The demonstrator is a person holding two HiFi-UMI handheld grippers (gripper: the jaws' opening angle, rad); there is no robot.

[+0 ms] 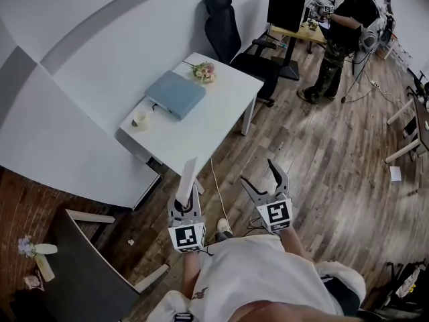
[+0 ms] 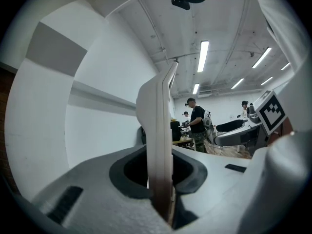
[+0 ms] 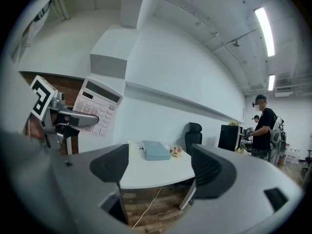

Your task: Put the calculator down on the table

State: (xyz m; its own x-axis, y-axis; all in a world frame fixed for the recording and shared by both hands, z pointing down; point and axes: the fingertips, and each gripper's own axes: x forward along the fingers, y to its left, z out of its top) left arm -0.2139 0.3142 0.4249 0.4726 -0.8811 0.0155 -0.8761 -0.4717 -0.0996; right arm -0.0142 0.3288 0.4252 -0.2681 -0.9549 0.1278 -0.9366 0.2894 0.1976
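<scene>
A white calculator stands on edge in my left gripper, which is shut on it and held above the wooden floor short of the white table. In the left gripper view the calculator rises edge-on from between the closed jaws. The right gripper view shows the calculator's keypad at the upper left. My right gripper hangs open beside the left one, with nothing between its fingers; its own view looks through the gap toward the table.
On the table lie a blue-grey case, a small flower bunch and a small white cup. A black office chair stands behind it. A person stands at a far desk. A dark bench is at the lower left.
</scene>
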